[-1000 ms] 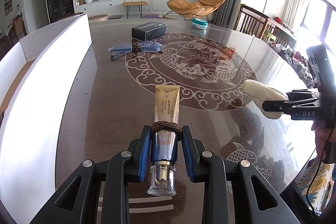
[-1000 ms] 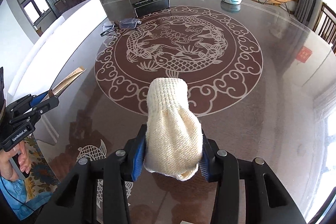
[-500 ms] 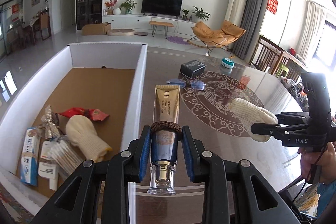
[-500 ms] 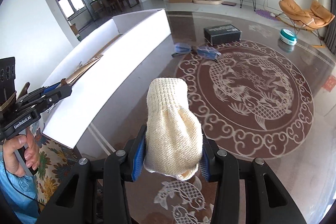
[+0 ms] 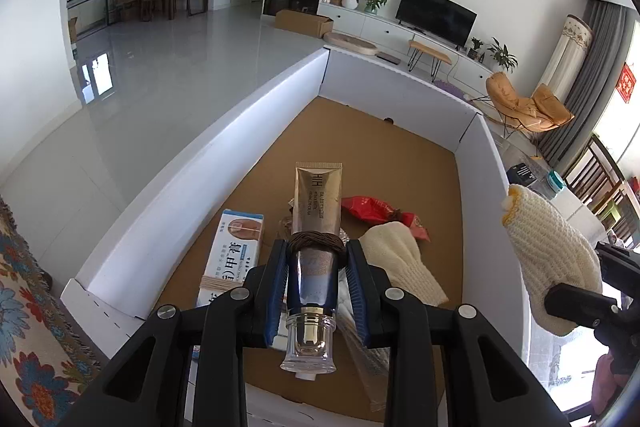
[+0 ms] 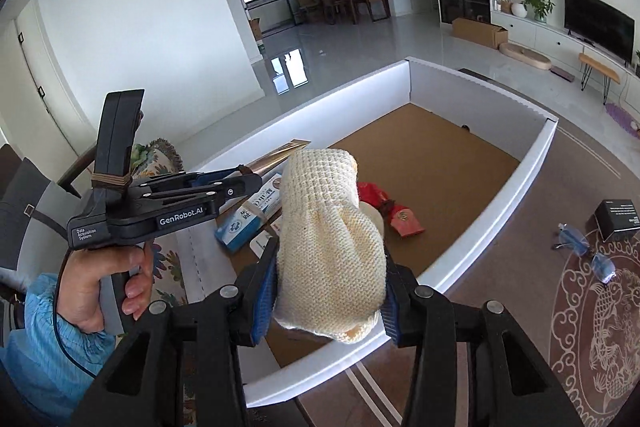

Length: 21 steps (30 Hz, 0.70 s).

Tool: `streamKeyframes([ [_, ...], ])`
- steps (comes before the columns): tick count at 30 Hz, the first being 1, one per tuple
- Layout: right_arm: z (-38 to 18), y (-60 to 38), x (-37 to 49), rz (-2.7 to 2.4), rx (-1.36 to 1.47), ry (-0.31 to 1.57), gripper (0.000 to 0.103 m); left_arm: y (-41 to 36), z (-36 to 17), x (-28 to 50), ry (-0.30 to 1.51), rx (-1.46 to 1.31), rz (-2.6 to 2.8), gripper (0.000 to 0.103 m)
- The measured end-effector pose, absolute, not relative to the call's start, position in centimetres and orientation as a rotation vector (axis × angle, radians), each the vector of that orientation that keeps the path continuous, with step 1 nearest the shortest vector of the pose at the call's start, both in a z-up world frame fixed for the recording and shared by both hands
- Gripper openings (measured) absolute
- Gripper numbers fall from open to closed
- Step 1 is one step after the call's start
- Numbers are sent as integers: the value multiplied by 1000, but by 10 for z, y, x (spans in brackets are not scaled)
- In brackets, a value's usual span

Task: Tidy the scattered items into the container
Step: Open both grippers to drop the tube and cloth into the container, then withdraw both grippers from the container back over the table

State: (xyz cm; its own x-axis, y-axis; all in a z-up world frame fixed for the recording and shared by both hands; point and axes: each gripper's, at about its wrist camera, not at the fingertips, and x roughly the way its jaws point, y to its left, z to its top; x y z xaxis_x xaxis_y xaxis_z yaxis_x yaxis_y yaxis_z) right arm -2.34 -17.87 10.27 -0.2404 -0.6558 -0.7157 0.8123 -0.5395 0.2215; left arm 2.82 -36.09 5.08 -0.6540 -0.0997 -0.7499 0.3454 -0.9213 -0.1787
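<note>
1. The left tongs [image 5: 316,291] are gripping a gold tube [image 5: 318,203] low on its body, above the clear cap; the blue pads are pressing on both sides, so the opening is narrow.
2. The tube is pointing away from the camera, its flat sealed end hanging over the brown floor of the white box [image 5: 192,179]; a brown band is wrapping the tube just where the pads end.
3. The right tongs [image 6: 330,291] are clamping a cream knitted glove [image 6: 326,227], their pads squeezing its bunched part, at a moderate width; the cuff is sticking out far from the camera.
4. In the right wrist view the held glove is hanging over the near right corner of the box, with the left tongs just to its left, carried by a hand [image 6: 102,287] in a light blue sleeve [image 6: 44,355].
5. Inside the box, below the tube, a white and blue carton [image 5: 236,255] is lying to the left, a red packet [image 5: 380,213] to the right, and a second cream glove [image 5: 400,263] near the right wall.
6. Out on the dark patterned surface [image 6: 532,267], to the right of the box, a pair of glasses [image 6: 588,251] and a black box [image 6: 618,213] are lying apart from both tongs.
</note>
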Motion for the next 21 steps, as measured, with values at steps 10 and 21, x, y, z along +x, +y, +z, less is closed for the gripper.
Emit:
streamKeyframes([
  [10,43,-236,-13,-1889,1060,414,79,-369,19,22,418,1244,-2516,51],
  [21,72,-168,-20,-2073,879,276,93,-333,52,41,303,1082,-2589,74],
])
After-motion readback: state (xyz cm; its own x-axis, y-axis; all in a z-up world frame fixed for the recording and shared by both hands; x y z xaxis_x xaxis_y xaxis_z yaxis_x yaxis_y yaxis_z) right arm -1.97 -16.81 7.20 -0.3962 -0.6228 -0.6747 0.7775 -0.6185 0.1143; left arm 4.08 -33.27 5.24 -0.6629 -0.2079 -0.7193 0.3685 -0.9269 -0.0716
